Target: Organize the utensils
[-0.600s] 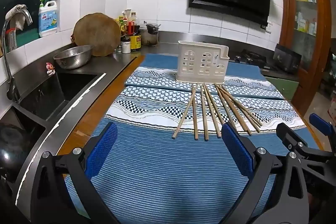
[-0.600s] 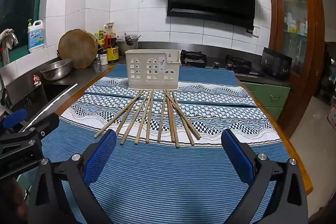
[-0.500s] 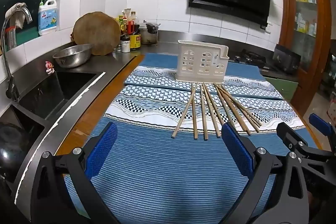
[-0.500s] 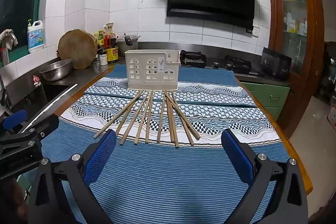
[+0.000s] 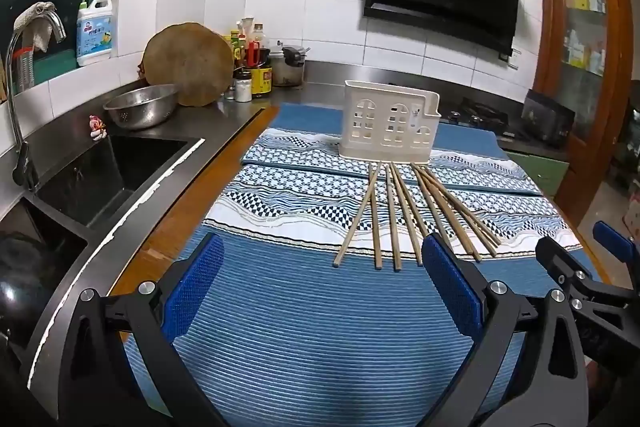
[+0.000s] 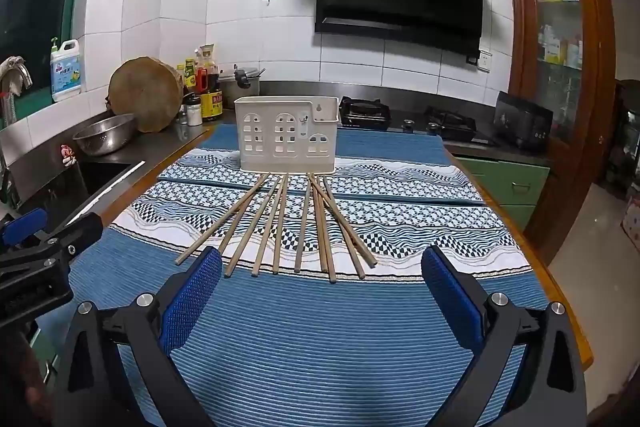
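Both claws, left gripper (image 5: 322,291) & right gripper (image 6: 320,291), spread wide w/ nothing btwn pads, hovering short of chopsticks (image 6: 280,223) fanned on mat just ahead, white holder (image 6: 286,135) beyond them apparently empty — task prob. not begun, all sticks left to move.

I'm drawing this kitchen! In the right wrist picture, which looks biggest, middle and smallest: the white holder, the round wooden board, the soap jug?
1. white holder, biggest, though it stands nearest the camera.
2. round wooden board.
3. soap jug, smallest, but farthest away, so its real size is unsure.
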Action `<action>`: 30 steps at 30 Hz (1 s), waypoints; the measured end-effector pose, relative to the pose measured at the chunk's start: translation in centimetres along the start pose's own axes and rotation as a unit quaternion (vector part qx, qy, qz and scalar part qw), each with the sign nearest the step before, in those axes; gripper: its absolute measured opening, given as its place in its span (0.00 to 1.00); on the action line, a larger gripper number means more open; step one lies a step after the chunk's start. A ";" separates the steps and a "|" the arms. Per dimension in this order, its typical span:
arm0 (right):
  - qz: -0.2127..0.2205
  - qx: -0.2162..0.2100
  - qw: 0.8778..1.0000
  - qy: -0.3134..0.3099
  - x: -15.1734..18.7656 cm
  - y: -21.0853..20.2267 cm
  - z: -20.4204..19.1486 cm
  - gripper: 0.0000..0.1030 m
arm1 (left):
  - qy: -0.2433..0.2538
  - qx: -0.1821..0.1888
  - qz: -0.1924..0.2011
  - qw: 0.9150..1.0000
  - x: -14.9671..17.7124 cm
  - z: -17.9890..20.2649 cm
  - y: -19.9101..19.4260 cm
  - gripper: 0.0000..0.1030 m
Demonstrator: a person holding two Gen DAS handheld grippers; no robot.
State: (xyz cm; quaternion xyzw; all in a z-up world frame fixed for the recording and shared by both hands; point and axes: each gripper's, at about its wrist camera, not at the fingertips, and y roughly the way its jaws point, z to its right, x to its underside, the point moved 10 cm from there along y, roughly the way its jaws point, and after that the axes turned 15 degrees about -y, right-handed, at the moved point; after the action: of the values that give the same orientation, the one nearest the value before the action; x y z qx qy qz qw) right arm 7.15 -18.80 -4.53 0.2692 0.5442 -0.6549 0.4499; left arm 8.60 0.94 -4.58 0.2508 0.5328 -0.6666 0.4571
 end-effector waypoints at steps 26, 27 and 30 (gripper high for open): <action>0.001 0.008 1.000 -0.003 -0.2 0.0 1.2 0.94 | 0.019 0.016 -0.005 1.000 -0.3 -0.2 1.2 0.95; 0.001 0.008 1.000 -0.003 -0.2 0.1 1.3 0.94 | 0.015 0.018 -0.006 1.000 -0.4 -0.2 1.2 0.95; 0.000 0.007 1.000 -0.005 -0.2 0.1 1.3 0.94 | 0.016 0.016 0.002 1.000 -0.5 -0.2 1.1 0.95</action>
State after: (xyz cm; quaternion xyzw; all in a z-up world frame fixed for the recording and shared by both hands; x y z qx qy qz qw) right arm 7.53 -20.05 -4.11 0.2693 0.5372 -0.6604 0.4503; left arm 9.79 1.27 -4.73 0.2701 0.5290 -0.6697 0.4457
